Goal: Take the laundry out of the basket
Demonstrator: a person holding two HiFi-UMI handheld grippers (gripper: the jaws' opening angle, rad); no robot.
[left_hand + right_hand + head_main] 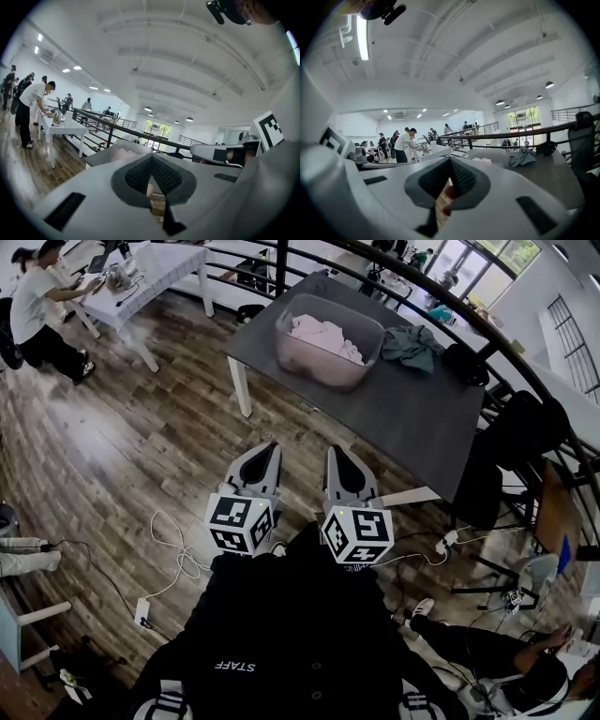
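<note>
starting close in — left gripper [270, 452] and right gripper [338, 455] are both pinched closed on nothing — best open them before reaching ahead to the basket [330, 377] on the dark table [403, 423], pale laundry [323, 337] heaped inside.

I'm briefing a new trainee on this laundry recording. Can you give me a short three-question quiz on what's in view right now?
1. True or false: the left gripper holds a garment.
2. Where does the grey-green cloth lie? A) on the floor B) on the table, beside the basket C) over the railing
3. Fill in: the pale pink laundry lies in the ____.

Key:
1. False. The left gripper and the right gripper are both shut and empty, short of the table.
2. B
3. basket
</note>
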